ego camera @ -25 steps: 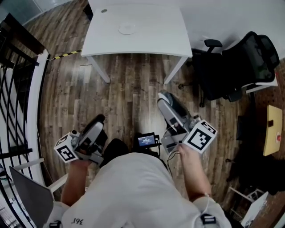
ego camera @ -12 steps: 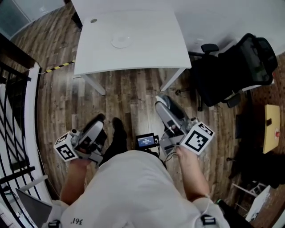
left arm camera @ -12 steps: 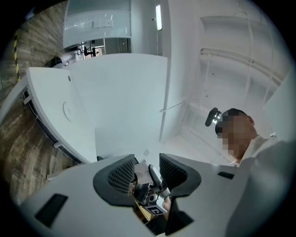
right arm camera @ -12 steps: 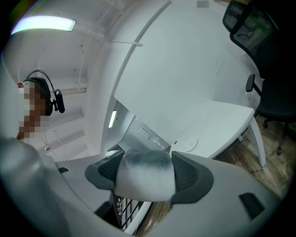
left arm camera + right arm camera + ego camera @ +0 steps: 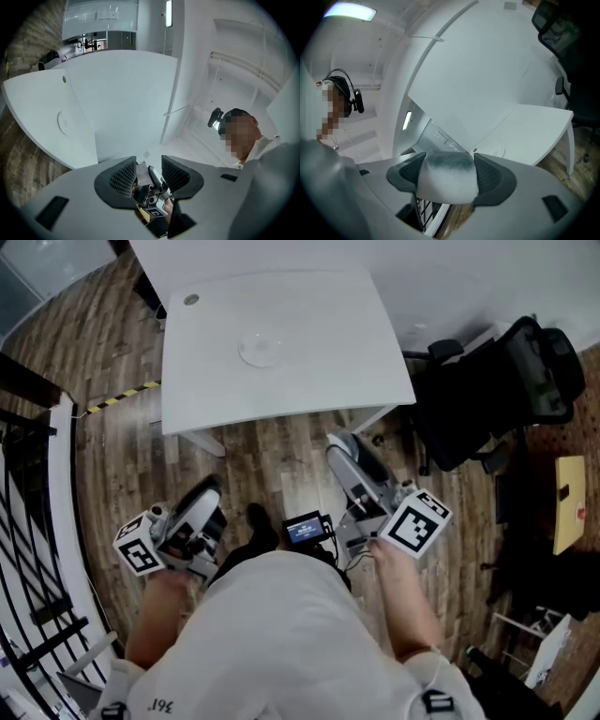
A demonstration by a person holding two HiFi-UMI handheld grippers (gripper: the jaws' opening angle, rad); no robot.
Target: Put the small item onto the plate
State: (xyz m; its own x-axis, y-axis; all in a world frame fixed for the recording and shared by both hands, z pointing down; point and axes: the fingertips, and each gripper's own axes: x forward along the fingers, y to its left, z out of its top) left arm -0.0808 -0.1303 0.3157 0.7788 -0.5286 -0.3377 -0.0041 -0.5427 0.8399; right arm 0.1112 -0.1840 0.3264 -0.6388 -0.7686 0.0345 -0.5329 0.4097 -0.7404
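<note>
Short of the table (image 5: 337, 362) with the plate (image 5: 262, 350), right tool (image 5: 447, 171) pinches a small whitish item (image 5: 446, 185), left tool (image 5: 149, 162) gapes empty.

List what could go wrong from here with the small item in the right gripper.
1. The small item looks soft and rounded in the right gripper; it might slip out before the white table.
2. The plate hardly stands out from the white table, so the drop may land off it.
</note>
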